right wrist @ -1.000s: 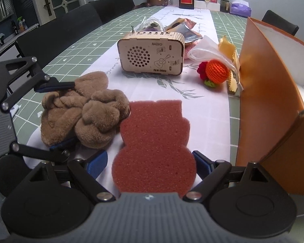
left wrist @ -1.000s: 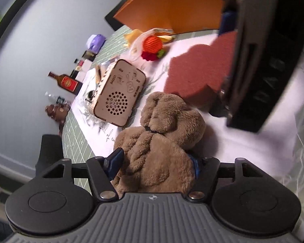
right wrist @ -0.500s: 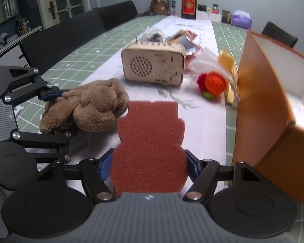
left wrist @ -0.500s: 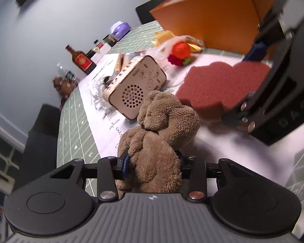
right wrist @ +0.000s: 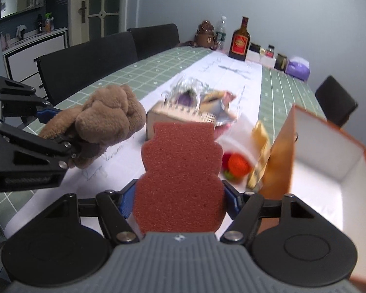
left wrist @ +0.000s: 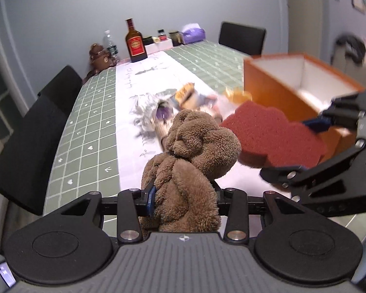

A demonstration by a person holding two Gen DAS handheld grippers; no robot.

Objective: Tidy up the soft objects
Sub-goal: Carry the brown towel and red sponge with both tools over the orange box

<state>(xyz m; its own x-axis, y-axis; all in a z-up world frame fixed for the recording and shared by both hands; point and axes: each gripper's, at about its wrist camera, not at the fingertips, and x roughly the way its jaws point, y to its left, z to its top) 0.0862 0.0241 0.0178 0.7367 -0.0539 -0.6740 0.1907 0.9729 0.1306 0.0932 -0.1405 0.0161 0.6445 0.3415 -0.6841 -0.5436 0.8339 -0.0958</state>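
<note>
Both soft things have come up off the tabletop since a second ago, when they lay side by side on the white runner. Between the narrowed jaws of the left gripper sits the brown plush toy, pinched at its lower part and held clear of the table. The right gripper clamps the red sponge at its wide base, blue pads pressing into either edge; it too is in the air, flat and pointing away from the camera. Neither pair of jaws has narrowed further in the last half second.

Just to the right of the sponge stands an open orange box with a white inside. Below and beyond the held things, blurred, lie a wooden radio, a crocheted orange ball and some crinkled wrappers.

A green gridded tablecloth covers the long table, with the white runner down its middle. At the far end are a red-labelled bottle, a small brown figure, jars and a purple pack. Black chairs line the sides; grey walls and a glazed door stand behind.
</note>
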